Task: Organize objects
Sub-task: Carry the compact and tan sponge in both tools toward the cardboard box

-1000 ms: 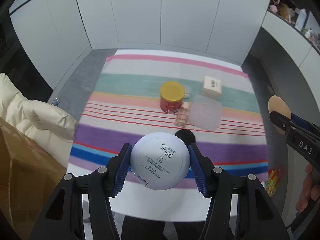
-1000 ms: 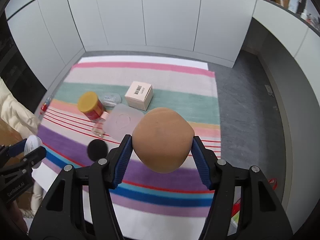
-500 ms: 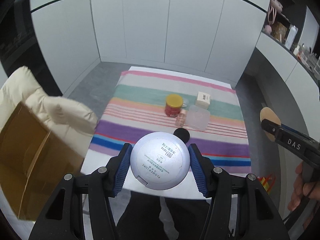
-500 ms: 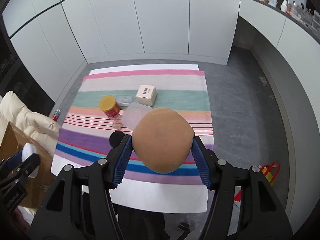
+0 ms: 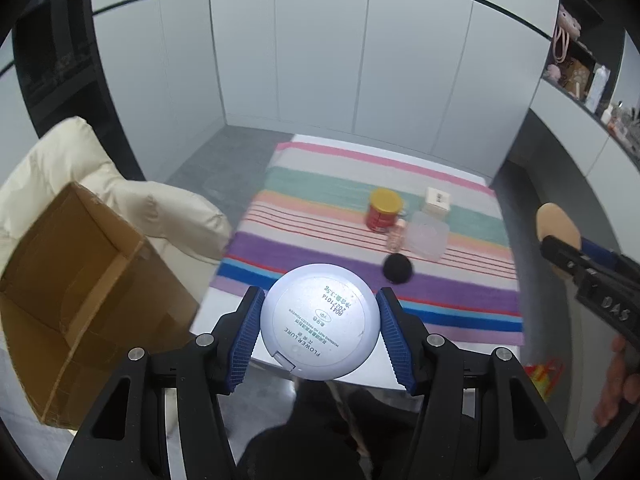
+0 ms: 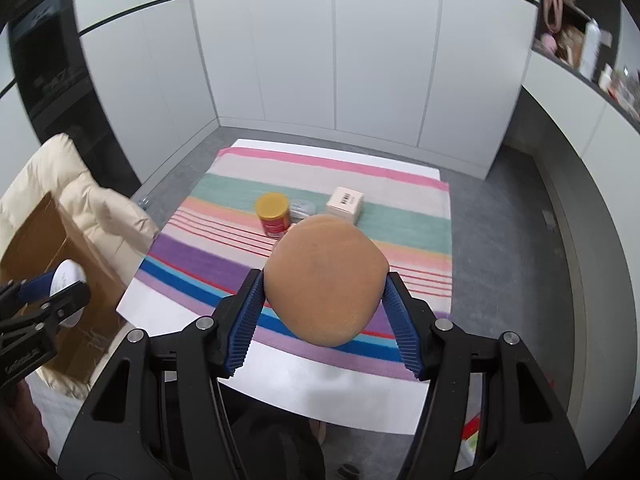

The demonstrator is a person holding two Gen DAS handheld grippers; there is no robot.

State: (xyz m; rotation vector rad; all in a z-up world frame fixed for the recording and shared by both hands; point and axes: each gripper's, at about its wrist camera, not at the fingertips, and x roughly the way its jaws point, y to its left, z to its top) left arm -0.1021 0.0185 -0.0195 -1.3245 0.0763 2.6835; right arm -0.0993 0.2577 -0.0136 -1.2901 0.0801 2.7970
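1. Evidently the step in hand is carrying two picked things to the cardboard box (image 5: 76, 292), which stands open at the left on a cream padded jacket (image 5: 160, 216), off the table's edge.
2. The round white powder compact (image 5: 320, 322) sits label-up, clamped between the blue pads of the left gripper (image 5: 320, 332), in the air over the near edge of the table (image 6: 312, 392); in the right wrist view it appears in front of the box's opening.
3. The tan sponge puff (image 6: 326, 276) is squeezed between the pads of the right gripper (image 6: 326, 308), likewise above the near table edge.
4. To do it well, each grip should probably hold firm until its thing is well inside the box walls, then be lowered before letting go, since the compact is hard and smooth and could slide or bounce.
5. The soft puff looks forgiving; it may cling to the ribbed pads on release.
6. One hand at a time would likely avoid a clash at the narrow opening.
7. Both grippers point steeply downward and forward, side by side, the left one nearer the box.
8. Left on the striped cloth (image 5: 360, 184) are a red can (image 5: 382, 210), a small bottle (image 5: 396, 236), a clear lid (image 5: 426, 234), a small carton (image 5: 438, 200) and a black round piece (image 5: 397, 268).
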